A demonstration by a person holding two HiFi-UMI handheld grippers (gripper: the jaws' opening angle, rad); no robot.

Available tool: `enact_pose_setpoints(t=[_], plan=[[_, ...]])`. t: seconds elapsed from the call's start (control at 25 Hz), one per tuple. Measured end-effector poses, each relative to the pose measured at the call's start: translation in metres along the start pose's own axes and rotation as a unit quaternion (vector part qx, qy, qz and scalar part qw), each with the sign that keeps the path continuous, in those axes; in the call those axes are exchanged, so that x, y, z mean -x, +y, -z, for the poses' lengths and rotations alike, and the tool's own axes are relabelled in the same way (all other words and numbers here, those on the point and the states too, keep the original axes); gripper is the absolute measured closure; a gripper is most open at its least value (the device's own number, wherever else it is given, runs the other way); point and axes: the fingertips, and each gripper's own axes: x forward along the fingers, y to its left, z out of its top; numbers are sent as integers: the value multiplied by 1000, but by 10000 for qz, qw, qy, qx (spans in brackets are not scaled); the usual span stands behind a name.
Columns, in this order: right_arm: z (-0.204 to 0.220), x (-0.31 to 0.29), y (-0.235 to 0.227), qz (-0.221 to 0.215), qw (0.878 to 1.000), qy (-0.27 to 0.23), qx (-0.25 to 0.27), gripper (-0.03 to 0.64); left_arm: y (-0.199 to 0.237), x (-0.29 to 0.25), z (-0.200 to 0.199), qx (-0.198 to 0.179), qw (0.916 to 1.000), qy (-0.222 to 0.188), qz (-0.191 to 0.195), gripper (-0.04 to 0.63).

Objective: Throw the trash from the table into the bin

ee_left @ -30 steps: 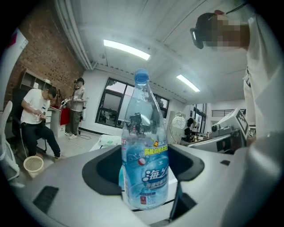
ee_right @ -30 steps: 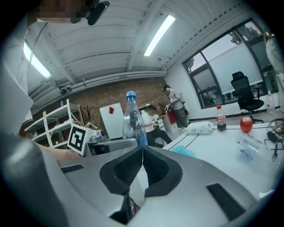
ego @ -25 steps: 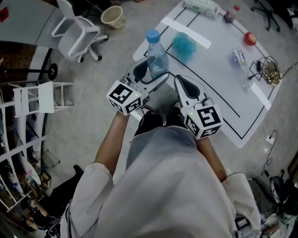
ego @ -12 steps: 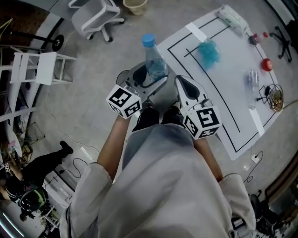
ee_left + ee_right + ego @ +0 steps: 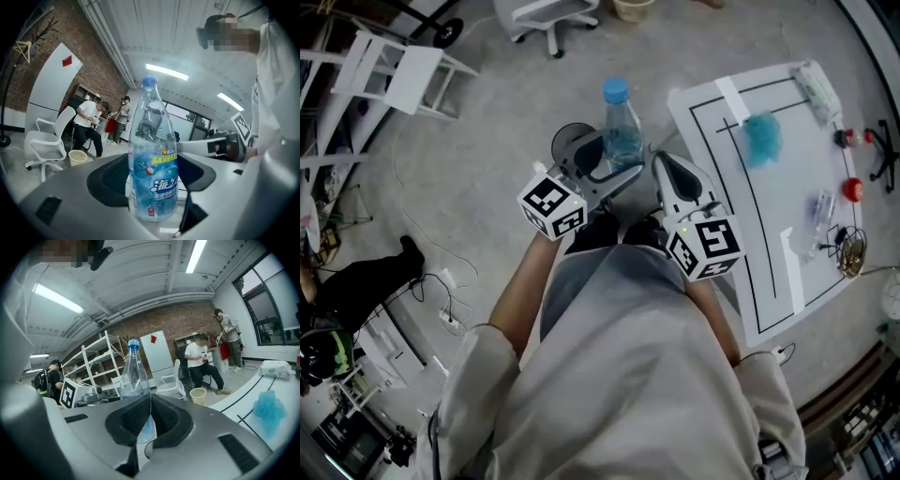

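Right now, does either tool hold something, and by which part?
The left tool grips the water bottle around its labelled lower body; the right tool is shut, empty.

The bottle [image 5: 622, 131] in the left tool [image 5: 598, 159] now shows over bare floor [image 5: 487, 187], clear of the counter's corner that it overlapped a second ago. The counter [image 5: 787, 187] now sits at the right side of the head view instead of its middle. The white chair [image 5: 548, 11] and the beige bin [image 5: 633, 7] are up at the top edge, and the white rack [image 5: 403, 70] is in the top-left corner. A person in dark clothes [image 5: 356, 291] now appears at lower left.
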Motion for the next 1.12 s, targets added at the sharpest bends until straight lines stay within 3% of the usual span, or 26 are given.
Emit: enact_pose_setpoints(t=[0.4, 0.68, 1.12], plan=[[-1, -48, 45, -435, 9985, 270, 214, 595, 49, 66, -6, 179, 9971, -317, -663, 281], [7, -76, 75, -750, 9957, 447, 310, 597, 66, 96, -5, -131, 9943, -275, -1025, 281], [18, -113, 118, -1251, 9895, 589, 428, 597, 96, 147, 3, 123, 9878, -459, -1481, 281]])
